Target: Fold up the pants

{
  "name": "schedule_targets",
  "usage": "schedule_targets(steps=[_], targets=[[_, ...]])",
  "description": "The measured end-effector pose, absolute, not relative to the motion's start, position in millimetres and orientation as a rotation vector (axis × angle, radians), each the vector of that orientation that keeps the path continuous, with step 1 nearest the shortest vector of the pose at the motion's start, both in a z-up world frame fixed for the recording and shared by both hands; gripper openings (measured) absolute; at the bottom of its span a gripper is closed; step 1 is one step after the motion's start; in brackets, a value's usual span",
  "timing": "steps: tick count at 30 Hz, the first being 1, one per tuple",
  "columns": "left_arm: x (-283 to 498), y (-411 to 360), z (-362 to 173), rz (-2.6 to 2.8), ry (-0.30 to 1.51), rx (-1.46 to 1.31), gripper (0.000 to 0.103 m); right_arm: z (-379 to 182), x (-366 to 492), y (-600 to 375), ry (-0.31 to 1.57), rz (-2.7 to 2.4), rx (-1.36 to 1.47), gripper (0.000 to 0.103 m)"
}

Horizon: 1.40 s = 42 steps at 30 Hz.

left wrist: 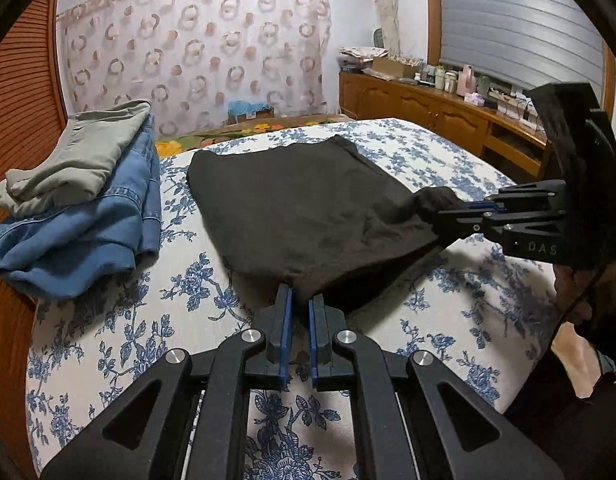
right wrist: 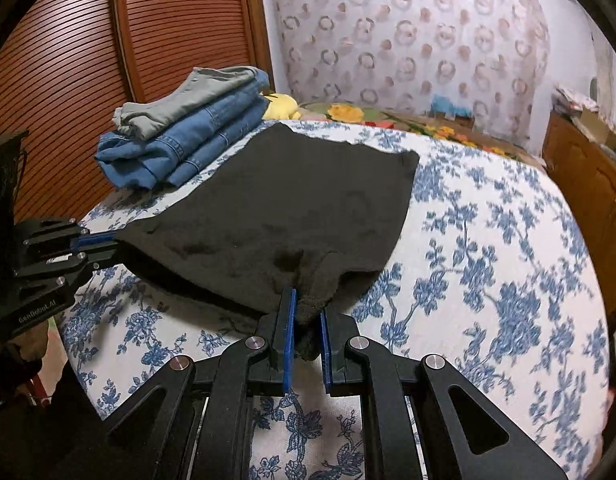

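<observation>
Black pants (left wrist: 300, 200) lie folded flat on the floral bedspread (left wrist: 188, 280), with their near edge lifted. My left gripper (left wrist: 300, 294) is shut on the near left corner of that edge. My right gripper (right wrist: 306, 308) is shut on the near right corner, with cloth bunched between its blue pads. The pants fill the middle of the right wrist view (right wrist: 300, 208). The right gripper shows in the left wrist view (left wrist: 447, 212) and the left gripper in the right wrist view (right wrist: 116, 238), each pinching black cloth.
A stack of folded blue jeans (left wrist: 88, 232) topped by grey-green pants (left wrist: 80, 156) sits at the bed's left edge by a wooden slatted door (right wrist: 108, 40). A wooden cabinet (left wrist: 427, 104) with clutter stands to the right. A patterned curtain (left wrist: 196, 48) hangs behind.
</observation>
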State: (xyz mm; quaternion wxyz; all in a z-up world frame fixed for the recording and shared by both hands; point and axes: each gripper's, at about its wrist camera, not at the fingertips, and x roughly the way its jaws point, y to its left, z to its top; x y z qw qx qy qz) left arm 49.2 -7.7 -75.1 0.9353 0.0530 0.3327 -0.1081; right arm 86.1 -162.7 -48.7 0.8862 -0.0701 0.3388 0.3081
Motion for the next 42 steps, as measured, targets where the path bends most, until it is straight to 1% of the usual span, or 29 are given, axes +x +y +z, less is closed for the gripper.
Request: schedule_targets(steps=[1,4,12,27,29,30,35,42], targets=[[49,-9,-76,-0.217,0.682,0.111,0.01,-51,84,-164,0.71,0.643,-0.135,0.01],[50,-9,-80,-0.208,0.7,0.115,0.016,-59,85,-162,0.721,0.639,-0.134,0.011],[61,-8,-86,-0.194,0.731,0.106,0.024,-65,84,-161,0.721,0.627,-0.136,0.011],[66,-1,-94,-0.205,0.755,0.054,0.024,-64,82,-161,0.715,0.622,-0.148,0.011],[66,-1,-95,-0.211,0.752,0.046,0.019,-64,81,-162,0.713,0.621,-0.151,0.011],[67,-1,-94,-0.22,0.75,0.038,0.011,-64,81,-162,0.712,0.623,-0.151,0.011],[59,-1,-86,-0.227,0.716,0.034,0.009,-60,75,-164,0.682,0.624,-0.147,0.011],[35,0,-55,-0.257,0.645,0.015,0.009,-44,53,-173,0.642,0.662,-0.113,0.011]])
